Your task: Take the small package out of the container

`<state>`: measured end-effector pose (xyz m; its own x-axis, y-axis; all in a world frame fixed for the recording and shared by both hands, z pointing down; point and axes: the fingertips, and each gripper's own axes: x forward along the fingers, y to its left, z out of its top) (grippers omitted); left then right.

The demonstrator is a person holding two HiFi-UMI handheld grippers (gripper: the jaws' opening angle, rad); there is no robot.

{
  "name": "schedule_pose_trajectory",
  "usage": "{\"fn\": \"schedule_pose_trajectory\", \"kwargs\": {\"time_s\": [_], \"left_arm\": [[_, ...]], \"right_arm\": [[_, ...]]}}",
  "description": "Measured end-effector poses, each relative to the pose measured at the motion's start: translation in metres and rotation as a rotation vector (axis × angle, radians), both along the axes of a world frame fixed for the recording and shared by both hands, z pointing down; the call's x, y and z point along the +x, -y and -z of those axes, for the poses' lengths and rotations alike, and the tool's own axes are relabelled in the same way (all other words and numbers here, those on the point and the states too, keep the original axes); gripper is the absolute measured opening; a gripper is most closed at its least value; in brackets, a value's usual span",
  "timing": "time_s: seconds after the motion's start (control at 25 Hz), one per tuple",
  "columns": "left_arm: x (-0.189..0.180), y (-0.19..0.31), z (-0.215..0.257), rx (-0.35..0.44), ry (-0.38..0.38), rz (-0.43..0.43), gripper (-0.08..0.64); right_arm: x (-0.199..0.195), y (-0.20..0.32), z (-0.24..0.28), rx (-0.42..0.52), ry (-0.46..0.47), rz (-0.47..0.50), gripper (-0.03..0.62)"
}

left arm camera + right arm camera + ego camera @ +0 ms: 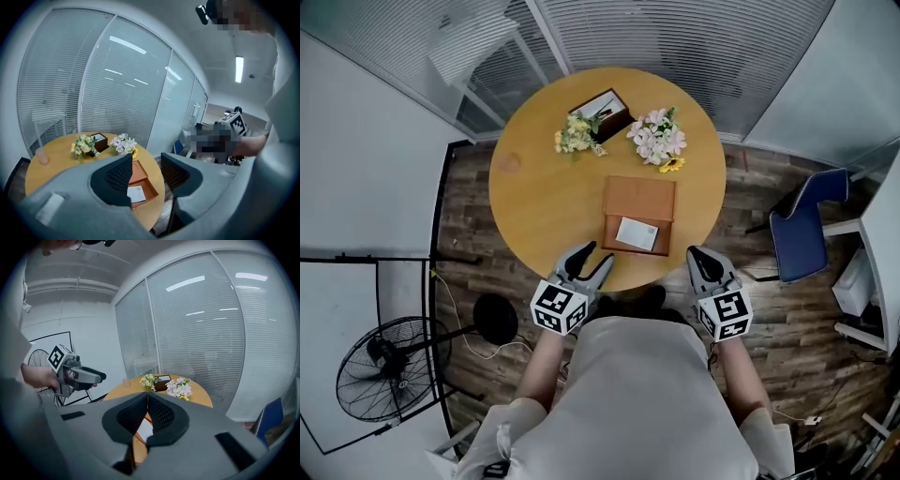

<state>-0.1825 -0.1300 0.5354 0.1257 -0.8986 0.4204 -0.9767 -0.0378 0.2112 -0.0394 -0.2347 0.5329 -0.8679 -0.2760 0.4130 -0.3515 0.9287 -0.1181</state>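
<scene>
Status: round wooden table (542, 192), brown container (638, 198) lying open near the table's near edge, a bit right of centre. Small package (637, 234) (white, flat) sits in the container's near half, not touched by anything.

Left gripper (596, 258) hovers at the table's near edge, just left of the container and apart from it. In the left gripper view the left gripper's (146, 159) jaws stand clearly apart with nothing between them; the package (137, 193) and the container (139, 171) show through the gap, further off on the table.

Right gripper (701, 255) is at the near-right edge of the table, to the right of the container and clear of it. In the right gripper view the right gripper's (147, 394) pads meet at the tips, closed on nothing.

Far side of the table: dark box (605, 112) at the far edge, yellow-white flower bunch (574, 134) just left of it, pink-white flower bunch (658, 139) just right.

Around the table: floor fan (389, 366) to the left, blue chair (802, 230) to the right, blinds behind glass beyond the far edge.
</scene>
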Motion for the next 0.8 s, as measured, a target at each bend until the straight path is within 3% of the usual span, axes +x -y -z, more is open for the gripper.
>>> {"fn": "schedule_pose_trajectory", "kwargs": {"time_s": [0.28,0.8], "left_arm": [[-0.007,0.021,-0.020,-0.038,-0.010,-0.053,0.189],[-0.022,0.058,-0.091,-0.162,-0.026,-0.278,0.189]], "right_arm": [[-0.011,0.011,-0.018,-0.028,-0.020,-0.038,0.005],[-0.015,0.018,-0.056,-0.079,-0.119,-0.204,0.005]]}}
